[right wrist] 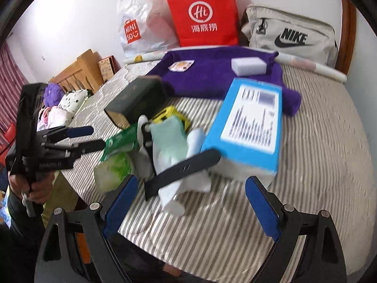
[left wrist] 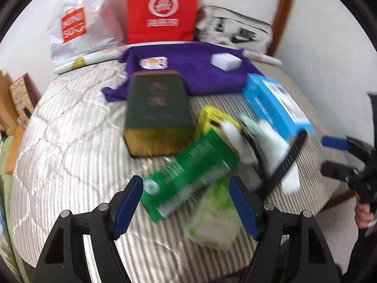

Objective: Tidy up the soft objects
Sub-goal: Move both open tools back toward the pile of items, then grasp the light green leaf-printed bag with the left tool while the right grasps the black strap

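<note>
At the bed's far edge stand a MINISO plastic bag, a red Hi paper bag and a grey NIKE pouch; a white sponge block lies on the purple cloth; left gripper and right gripper hold their fingers apart, empty.

Left wrist view: mounted behind the left tongs, angled steeply down over the near edge of the bed, close above the green packet. Right wrist view: mounted behind the right tongs, equally tilted, set further right, close above the black strap and blue box. Both facing the far wall. Shared: the central clutter, purple cloth, red bag, grey pouch. Each seen from the other: right tongs at the left view's right edge, left tongs at the right view's left edge.
</note>
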